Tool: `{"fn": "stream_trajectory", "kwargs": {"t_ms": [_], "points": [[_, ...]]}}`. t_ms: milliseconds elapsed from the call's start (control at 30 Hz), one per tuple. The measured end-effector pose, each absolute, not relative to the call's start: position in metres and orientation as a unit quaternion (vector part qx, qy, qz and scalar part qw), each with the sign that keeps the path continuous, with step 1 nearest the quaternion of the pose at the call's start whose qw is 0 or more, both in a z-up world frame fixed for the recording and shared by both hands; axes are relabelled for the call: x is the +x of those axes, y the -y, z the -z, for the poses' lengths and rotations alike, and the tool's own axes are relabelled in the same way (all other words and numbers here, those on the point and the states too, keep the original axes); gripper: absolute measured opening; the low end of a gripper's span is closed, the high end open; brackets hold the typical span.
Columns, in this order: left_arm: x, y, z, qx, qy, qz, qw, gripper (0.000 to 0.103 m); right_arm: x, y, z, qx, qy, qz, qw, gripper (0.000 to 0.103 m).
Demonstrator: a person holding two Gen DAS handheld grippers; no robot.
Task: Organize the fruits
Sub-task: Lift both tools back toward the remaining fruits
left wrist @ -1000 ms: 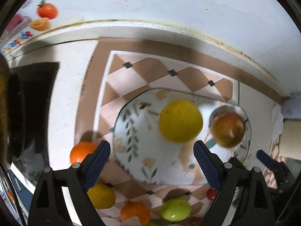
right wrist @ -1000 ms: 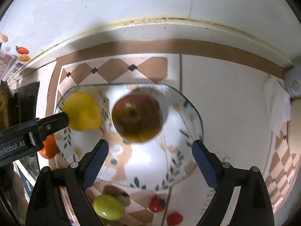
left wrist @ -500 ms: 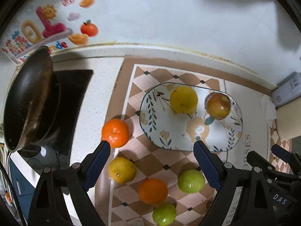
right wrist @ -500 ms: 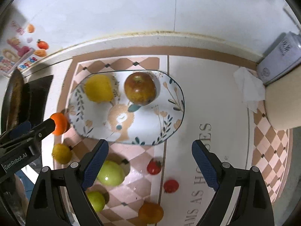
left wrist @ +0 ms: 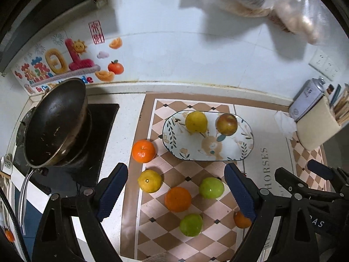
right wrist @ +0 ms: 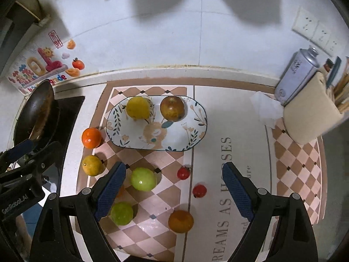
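Note:
An oval flowered plate [left wrist: 244,150] [right wrist: 196,135] lies on a checked mat and holds a yellow fruit [left wrist: 195,121] [right wrist: 138,107] and a red-brown apple [left wrist: 226,124] [right wrist: 172,108]. Loose on the mat in front of it lie oranges [left wrist: 143,150] [right wrist: 91,137], a yellow citrus [left wrist: 150,180] [right wrist: 92,165], green fruits [left wrist: 211,187] [right wrist: 143,179] and two small red tomatoes [right wrist: 183,173]. My left gripper [left wrist: 175,193] and right gripper [right wrist: 173,190] both hang high above the loose fruit, open and holding nothing.
A dark wok [left wrist: 54,122] sits on a black hob at the left. At the right stand a spray can [right wrist: 298,74], a beige holder [right wrist: 312,111] and a crumpled tissue [right wrist: 267,109]. A white wall with stickers closes the back.
Both grippers have pulled up and back from just above the plate. The plate looks smaller now, and the loose fruit, wok and wall have come into view. The jaws have stayed open.

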State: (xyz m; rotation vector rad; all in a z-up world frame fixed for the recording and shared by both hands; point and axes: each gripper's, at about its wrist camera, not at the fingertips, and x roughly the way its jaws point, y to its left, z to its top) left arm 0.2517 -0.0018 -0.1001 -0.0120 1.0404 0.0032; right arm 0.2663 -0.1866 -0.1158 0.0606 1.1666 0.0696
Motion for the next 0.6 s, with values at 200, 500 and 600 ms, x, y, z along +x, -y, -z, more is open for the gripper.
{"fn": "stream_trajectory", "kwargs": {"t_ms": [200, 500, 600], "points": [[0.229, 0.006, 0.088, 0.000, -0.479, 0.000, 0.878, 0.090, 0.238, 0.192, 0.101, 0.039, -0.534, -0.022, 0.844, 0.092], [0.226, 0.015, 0.111, 0.024, -0.507, 0.012, 0.861, 0.103, 0.218, 0.202, 0.104, 0.077, -0.534, -0.026, 0.841, 0.092], [0.227, 0.016, 0.142, 0.027, -0.538, 0.015, 0.842, 0.103, 0.216, 0.209, 0.135, 0.092, -0.567, -0.027, 0.818, 0.092]]}}
